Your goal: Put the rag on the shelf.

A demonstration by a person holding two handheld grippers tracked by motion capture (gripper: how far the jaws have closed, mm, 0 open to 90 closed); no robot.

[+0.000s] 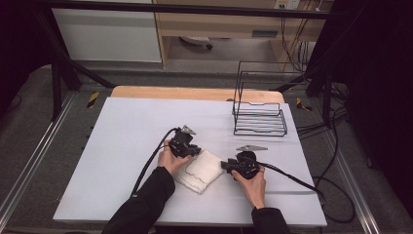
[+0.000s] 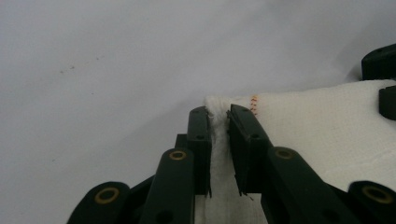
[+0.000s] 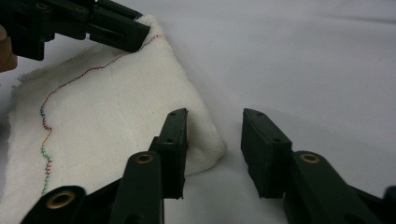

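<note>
Two sleeved forearms enter from the near edge of the table (image 1: 122,126), which carries a pale sheet. The left hand (image 1: 168,158) holds the left gripper (image 2: 218,116) at the far left corner of a folded white cloth (image 1: 199,170). Its jaws are pressed onto a raised edge of the cloth, pinching it between them beside a short run of orange stitching.

The right hand (image 1: 253,185) holds the right gripper (image 3: 212,135) at the cloth's right end. Its jaws stand spread and grip nothing: one jaw lies over the rounded corner of the cloth, the other is on the bare sheet just beside it. In the right gripper view a line of coloured stitching runs along the cloth's edge toward the left gripper.

The cloth lies flat near the middle of the table, toward the near side, between the two grippers. A cable trails from each gripper toward the table's near edge and right side.

Farther off, a black wire rack (image 1: 259,105) stands upright on the far right part of the table, well apart from the cloth
</note>
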